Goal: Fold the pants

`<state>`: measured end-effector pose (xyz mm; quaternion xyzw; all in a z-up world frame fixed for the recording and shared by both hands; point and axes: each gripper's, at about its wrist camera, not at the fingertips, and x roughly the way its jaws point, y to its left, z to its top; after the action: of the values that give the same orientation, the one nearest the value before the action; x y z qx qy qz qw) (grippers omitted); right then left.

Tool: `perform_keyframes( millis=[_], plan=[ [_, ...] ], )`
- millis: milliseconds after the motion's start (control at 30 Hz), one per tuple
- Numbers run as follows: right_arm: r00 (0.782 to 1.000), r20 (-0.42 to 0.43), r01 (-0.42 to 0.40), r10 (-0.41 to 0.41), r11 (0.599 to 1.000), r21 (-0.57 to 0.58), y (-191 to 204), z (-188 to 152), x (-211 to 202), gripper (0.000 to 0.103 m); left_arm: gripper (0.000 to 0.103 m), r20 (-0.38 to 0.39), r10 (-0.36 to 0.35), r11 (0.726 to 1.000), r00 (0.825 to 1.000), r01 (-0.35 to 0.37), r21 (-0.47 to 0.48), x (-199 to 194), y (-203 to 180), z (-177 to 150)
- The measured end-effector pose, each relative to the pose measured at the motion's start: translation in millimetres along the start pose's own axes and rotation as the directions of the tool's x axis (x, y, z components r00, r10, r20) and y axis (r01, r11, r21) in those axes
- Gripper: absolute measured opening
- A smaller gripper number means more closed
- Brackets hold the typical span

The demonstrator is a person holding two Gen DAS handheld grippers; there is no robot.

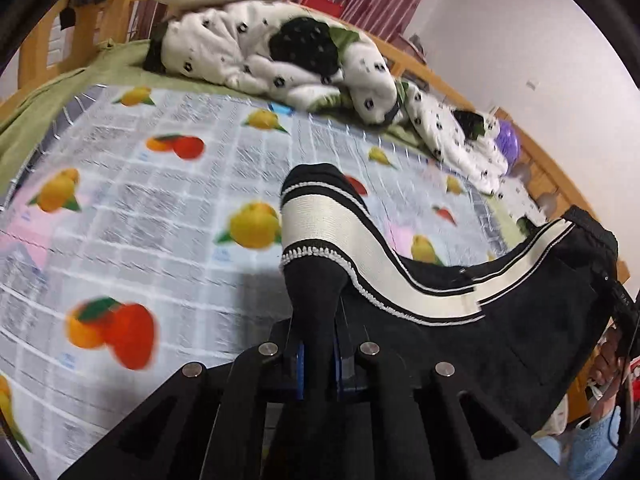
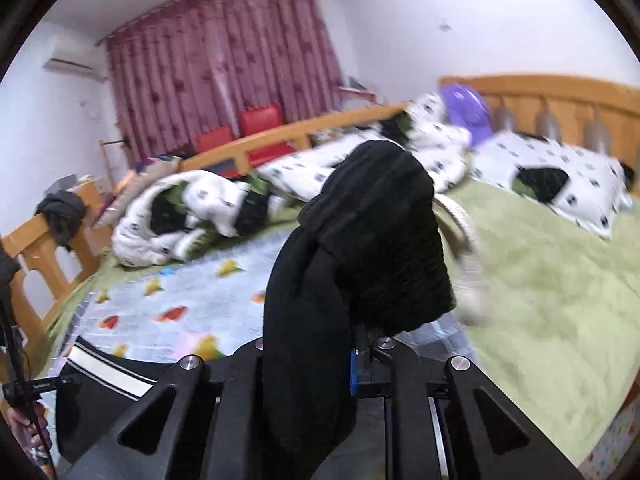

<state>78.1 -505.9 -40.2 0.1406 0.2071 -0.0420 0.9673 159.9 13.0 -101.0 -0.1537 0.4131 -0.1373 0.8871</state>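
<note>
Very little here can actually be read. The fruit-printed mat (image 1: 132, 208) on the bed is covered in blocks of small printed text, but the lettering is far too fine and blurred to make out a single word. In the right wrist view, a small black device (image 2: 38, 387) at the left edge carries a short white word, too small for me to read for sure. In the left wrist view, a black strap (image 1: 624, 300) at the right edge shows a few pale letters, also illegible.
</note>
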Motion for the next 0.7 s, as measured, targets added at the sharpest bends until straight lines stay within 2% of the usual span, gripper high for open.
perform_keyframes(
  millis=[33, 167, 200, 300, 400, 467, 500, 533, 567, 633, 667, 700],
  plan=[
    [1.0, 0.009, -0.026, 0.026, 1.0, -0.008, 15, 4, -4, 0.017, 0.01, 0.002, 0.012, 1.0, 1.0, -0.012, 0.002, -6, 9, 3],
    [0.992, 0.004, -0.126, 0.126, 0.992, 0.003, 54, 4, -6, 0.017, 0.01, 0.019, 0.133, 0.99, 0.991, -0.134, 0.042, -35, 61, 13],
    [0.988, -0.014, -0.154, 0.154, 0.988, 0.015, 64, -2, 0, 0.017, 0.01, 0.024, 0.182, 0.982, 0.983, -0.183, 0.053, -41, 81, 17],
    [0.978, -0.104, -0.183, 0.183, 0.983, 0.014, 93, -29, 32, 0.016, 0.01, 0.017, 0.263, 0.963, 0.965, -0.263, 0.054, -47, 121, 22],
    [0.968, -0.206, -0.151, 0.145, 0.988, -0.013, 106, -58, 65, 0.016, 0.011, -0.013, 0.288, 0.957, 0.958, -0.287, 0.032, -39, 152, 21],
    [0.956, -0.287, -0.071, 0.058, 0.997, -0.036, 97, -81, 90, 0.018, 0.013, -0.039, 0.276, 0.961, 0.96, -0.275, 0.022, -29, 163, 17],
    [0.944, -0.329, -0.028, 0.011, 0.998, -0.048, 90, -90, 97, 0.021, 0.014, -0.045, 0.276, 0.961, 0.96, -0.275, 0.019, -23, 166, 13],
    [0.923, -0.382, 0.009, -0.036, 0.997, -0.071, 83, -97, 107, 0.023, 0.016, -0.046, 0.28, 0.96, 0.959, -0.279, 0.021, -20, 167, 10],
    [0.901, -0.429, 0.028, -0.06, 0.996, -0.081, 76, -105, 116, 0.024, 0.019, -0.05, 0.295, 0.956, 0.954, -0.294, 0.022, -16, 167, 8],
    [0.863, -0.502, 0.025, -0.054, 0.998, -0.065, 63, -119, 125, 0.029, 0.034, -0.063, 0.346, 0.938, 0.936, -0.345, 0.03, -11, 166, 8],
    [0.854, -0.518, 0.024, -0.048, 0.998, -0.053, 57, -122, 126, 0.031, 0.047, -0.067, 0.375, 0.927, 0.925, -0.373, 0.041, -11, 165, 7],
    [0.852, -0.522, 0.022, -0.043, 0.999, -0.047, 54, -124, 122, 0.034, 0.055, -0.056, 0.409, 0.912, 0.911, -0.407, 0.052, -14, 163, 7]
  ],
)
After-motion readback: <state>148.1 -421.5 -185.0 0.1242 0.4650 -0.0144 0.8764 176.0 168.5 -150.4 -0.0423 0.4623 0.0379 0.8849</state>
